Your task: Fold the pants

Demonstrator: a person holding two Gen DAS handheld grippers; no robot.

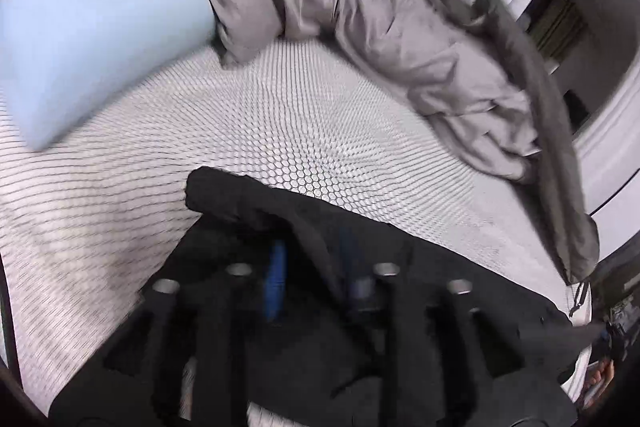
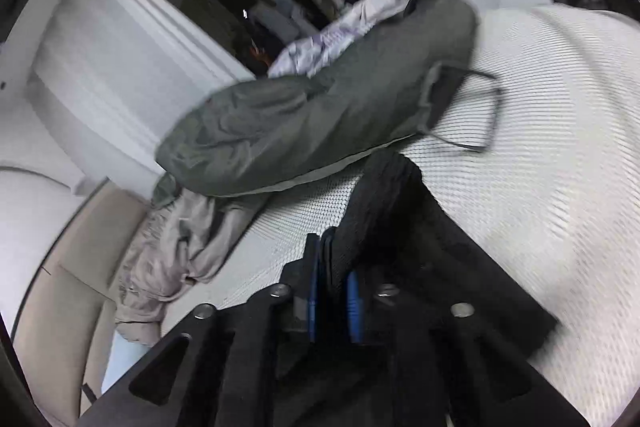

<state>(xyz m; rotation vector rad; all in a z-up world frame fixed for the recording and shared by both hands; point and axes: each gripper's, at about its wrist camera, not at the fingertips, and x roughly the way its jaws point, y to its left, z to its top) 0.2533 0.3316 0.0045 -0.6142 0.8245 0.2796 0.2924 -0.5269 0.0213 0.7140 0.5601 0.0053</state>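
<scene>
The black pants (image 1: 304, 211) are lying bunched on the honeycomb-patterned mattress (image 1: 280, 115), apparently not yet neatly folded. The left gripper (image 1: 316, 279) is standing partly apart with cloth between its fingers; whether it is pinching, I cannot tell. The right gripper (image 2: 334, 287) is likewise sitting slightly apart around a black fold, beside the grey garments (image 2: 312, 123).

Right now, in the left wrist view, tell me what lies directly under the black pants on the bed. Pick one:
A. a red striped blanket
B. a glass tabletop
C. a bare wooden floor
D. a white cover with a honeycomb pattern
D: the black pants lie on a white cover printed with small dark hexagons, which spreads out around them.
</scene>
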